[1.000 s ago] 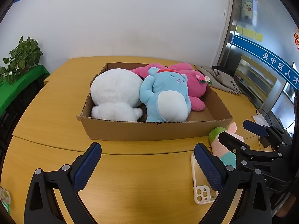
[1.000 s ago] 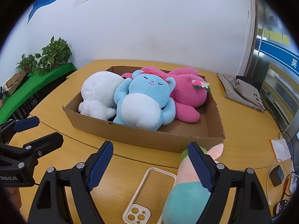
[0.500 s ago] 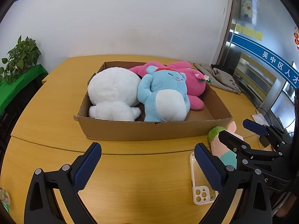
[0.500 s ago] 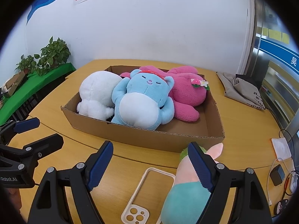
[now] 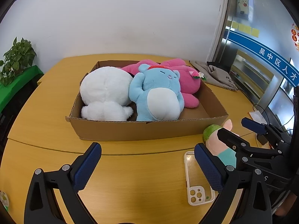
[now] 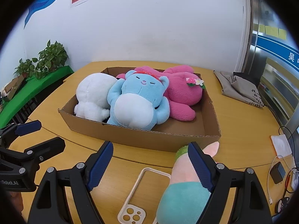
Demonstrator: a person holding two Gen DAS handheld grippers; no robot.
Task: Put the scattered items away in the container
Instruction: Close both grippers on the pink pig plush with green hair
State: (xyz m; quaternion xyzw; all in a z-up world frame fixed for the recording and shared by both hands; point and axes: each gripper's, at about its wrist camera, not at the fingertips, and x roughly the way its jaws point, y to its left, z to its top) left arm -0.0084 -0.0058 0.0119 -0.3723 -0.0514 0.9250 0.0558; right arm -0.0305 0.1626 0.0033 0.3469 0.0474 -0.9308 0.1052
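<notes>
A shallow cardboard box (image 5: 149, 130) sits on the wooden tabletop (image 5: 130, 177) and serves as the landmark for everything else. Inside the box lie three plush toys side by side: a white plush (image 5: 106, 91) at its left end, a blue plush (image 5: 158, 97) on its back in the middle, and a pink plush (image 5: 186, 82) toward the far right corner, partly under the blue one. The right end of the box floor is bare cardboard.

Outside the box, just beside its near right corner, a small plush with a green tuft, pink head and teal body (image 6: 185, 184) lies on the tabletop. A clear phone case (image 5: 199, 179) lies flat in front of the box, just left of that small plush.

The left tool (image 5: 147, 166) hangs in front of the box's near wall with its blue pads spread wide and nothing between them. The right tool (image 6: 149, 164) is also spread wide; its right pad overlaps the small plush in the right wrist view, but whether it touches the toy cannot be told. A grey cloth bag (image 6: 241, 87) lies on the tabletop to the right of the box.
</notes>
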